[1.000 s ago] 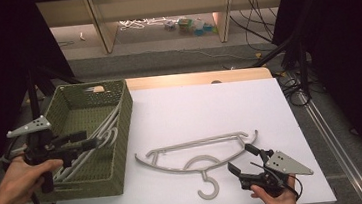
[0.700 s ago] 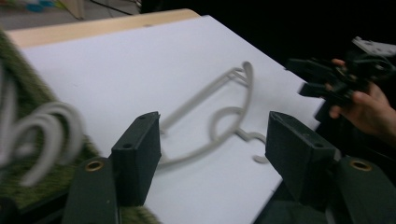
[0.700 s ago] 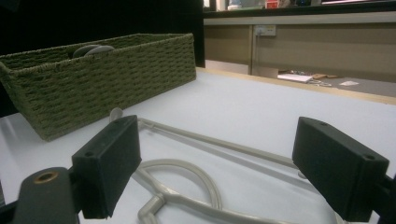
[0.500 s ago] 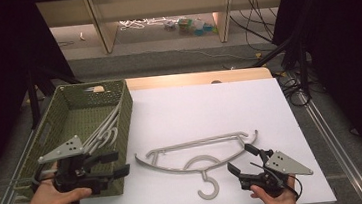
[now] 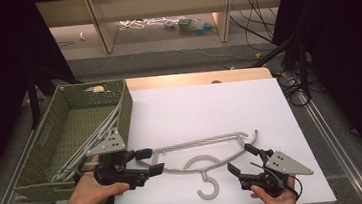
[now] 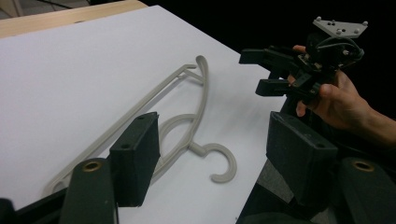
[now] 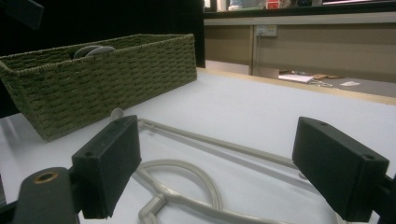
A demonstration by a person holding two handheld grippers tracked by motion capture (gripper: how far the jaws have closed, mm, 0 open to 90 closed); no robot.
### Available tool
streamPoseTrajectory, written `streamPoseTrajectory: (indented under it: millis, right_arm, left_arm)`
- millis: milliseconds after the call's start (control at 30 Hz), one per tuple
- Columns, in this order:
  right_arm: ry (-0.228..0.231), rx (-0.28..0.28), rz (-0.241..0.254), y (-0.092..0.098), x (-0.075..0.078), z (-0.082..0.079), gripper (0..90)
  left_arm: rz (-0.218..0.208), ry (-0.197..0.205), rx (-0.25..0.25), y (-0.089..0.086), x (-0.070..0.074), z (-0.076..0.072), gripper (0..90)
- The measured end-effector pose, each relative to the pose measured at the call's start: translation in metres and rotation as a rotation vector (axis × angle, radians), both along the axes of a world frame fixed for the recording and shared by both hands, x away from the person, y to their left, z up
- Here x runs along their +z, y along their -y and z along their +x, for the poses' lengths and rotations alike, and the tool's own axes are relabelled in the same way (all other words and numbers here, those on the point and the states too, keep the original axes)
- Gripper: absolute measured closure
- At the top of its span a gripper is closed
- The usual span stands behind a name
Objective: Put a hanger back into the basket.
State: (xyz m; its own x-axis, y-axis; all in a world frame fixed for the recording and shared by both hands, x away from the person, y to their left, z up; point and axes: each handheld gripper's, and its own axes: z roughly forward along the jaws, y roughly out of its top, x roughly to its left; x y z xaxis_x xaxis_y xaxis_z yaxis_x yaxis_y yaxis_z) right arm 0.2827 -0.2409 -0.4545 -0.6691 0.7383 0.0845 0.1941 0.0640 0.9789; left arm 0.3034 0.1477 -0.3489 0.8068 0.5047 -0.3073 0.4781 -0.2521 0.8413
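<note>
While your left gripper (image 5: 147, 161) gapes at lower left, jaws just widening, empty, your right gripper (image 5: 242, 159) gapes beside the unlabelled hanger (image 5: 200, 142).

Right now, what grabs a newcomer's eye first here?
The pale grey plastic hanger lying flat on the white table top, hook toward the person. The left gripper is open at the hanger's left end, the right gripper open at its right end. At the table's left stands a green woven basket holding more hangers.
</note>
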Motion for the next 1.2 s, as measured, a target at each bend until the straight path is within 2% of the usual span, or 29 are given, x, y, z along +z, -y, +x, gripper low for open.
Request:
streamPoseTrajectory:
  millis: [200,267,333,400,433,467,533,633,700,733,800,867,900,1000,1133,1200]
  right_arm:
    - [-0.001,-0.005,-0.005,0.0,0.0,-0.001,16.0]
    - [0.01,0.001,0.011,0.0,0.0,0.0,16.0]
    - [0.004,-0.012,0.013,0.001,0.0,-0.001,15.9]
    - [0.011,0.0,0.013,0.001,0.0,0.0,16.0]
    - [-0.015,-0.008,0.008,0.002,0.0,-0.001,15.9]
    - [-0.018,-0.009,0.01,0.002,0.0,-0.001,15.9]
    - [-0.014,-0.008,0.024,0.003,0.0,-0.001,16.0]
    - [-0.013,-0.019,0.015,0.006,0.0,-0.001,15.9]
    - [-0.012,-0.01,0.031,0.006,0.0,-0.002,15.9]
    - [-0.015,-0.014,0.023,0.007,0.0,-0.002,15.9]
    - [0.003,-0.016,0.046,0.007,-0.001,-0.002,15.9]
    - [0.001,-0.016,0.059,0.007,-0.001,-0.002,15.9]
    - [-0.011,-0.016,0.038,0.009,0.0,-0.003,15.9]
    - [-0.018,-0.02,0.026,0.009,0.0,-0.004,15.9]
    - [-0.022,-0.021,0.02,0.009,0.001,-0.004,15.9]
    - [-0.016,-0.018,0.018,0.009,0.001,-0.004,15.9]
  left_arm:
    - [0.008,-0.004,-0.05,0.027,-0.006,0.011,33.0]
    - [0.018,-0.011,-0.052,0.035,-0.009,0.016,31.9]
    - [0.032,-0.009,-0.057,0.042,-0.012,0.021,30.3]
    - [0.051,-0.016,-0.061,0.048,-0.017,0.028,28.5]
    - [0.053,-0.028,-0.068,0.05,-0.02,0.031,28.0]
    - [0.063,-0.033,-0.07,0.054,-0.023,0.035,27.1]
    - [0.082,-0.036,-0.075,0.058,-0.029,0.039,26.3]
    - [0.115,-0.05,-0.091,0.065,-0.038,0.045,24.3]
    - [0.122,-0.065,-0.098,0.071,-0.045,0.049,23.7]
    - [0.138,-0.06,-0.111,0.074,-0.05,0.051,23.0]
    - [0.159,-0.055,-0.126,0.08,-0.056,0.053,22.9]
    - [0.182,-0.052,-0.141,0.086,-0.062,0.054,22.9]
    - [0.194,-0.051,-0.15,0.089,-0.064,0.053,23.0]
    - [0.224,-0.043,-0.165,0.094,-0.071,0.052,23.2]
    - [0.242,-0.026,-0.189,0.096,-0.075,0.051,23.4]
    - [0.243,-0.031,-0.193,0.097,-0.077,0.05,23.5]
